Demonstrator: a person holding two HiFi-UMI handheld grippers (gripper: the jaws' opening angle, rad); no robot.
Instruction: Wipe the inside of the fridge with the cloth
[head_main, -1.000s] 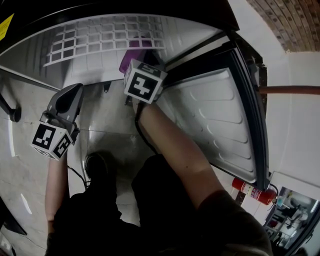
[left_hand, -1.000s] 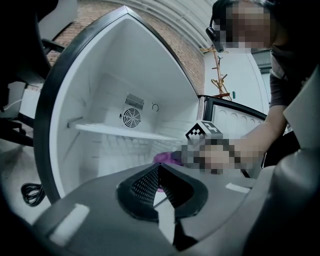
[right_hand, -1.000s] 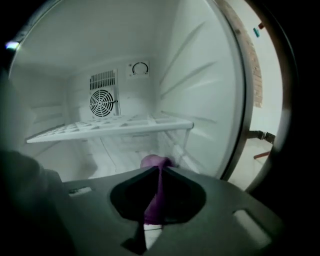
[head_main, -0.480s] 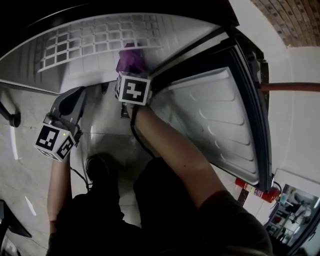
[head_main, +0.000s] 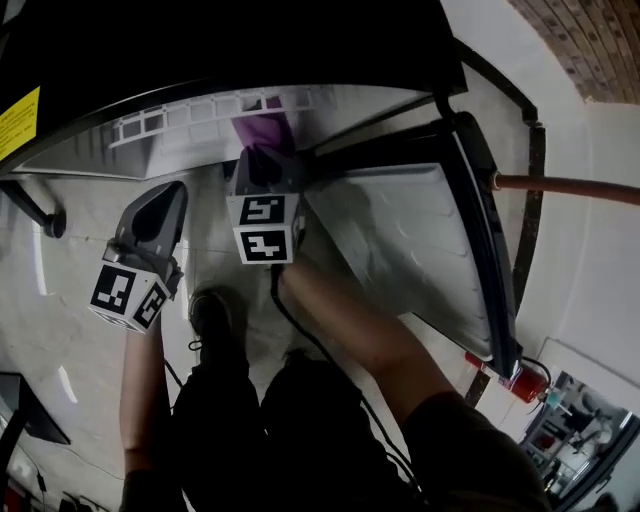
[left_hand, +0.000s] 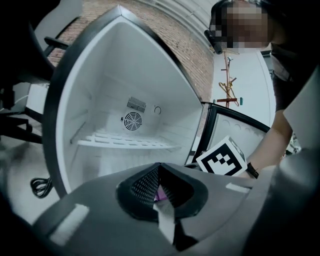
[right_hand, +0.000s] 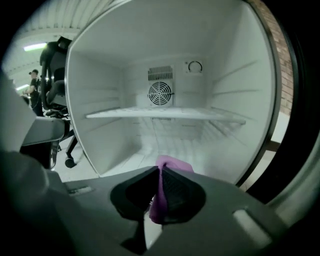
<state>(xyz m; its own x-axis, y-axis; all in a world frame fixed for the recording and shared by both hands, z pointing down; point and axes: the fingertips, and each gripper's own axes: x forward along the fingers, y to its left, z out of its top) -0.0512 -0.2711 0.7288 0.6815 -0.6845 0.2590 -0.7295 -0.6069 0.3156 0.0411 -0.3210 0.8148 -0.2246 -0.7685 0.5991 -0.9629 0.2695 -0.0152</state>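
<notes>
Purple cloth (right_hand: 172, 165), pinched in the right gripper (right_hand: 160, 173), should press flat across the fridge floor (right_hand: 145, 152); left gripper (left_hand: 159, 175) closed, empty.

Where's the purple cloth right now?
In the right gripper view, the purple cloth is pinched between the jaws of the right tool, at the mouth of the open fridge, below its wire shelf.

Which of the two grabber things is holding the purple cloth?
The right gripper, the one at the fridge opening: its jaws pinch the purple cloth. The left gripper hangs farther back, jaws together on nothing.
</notes>
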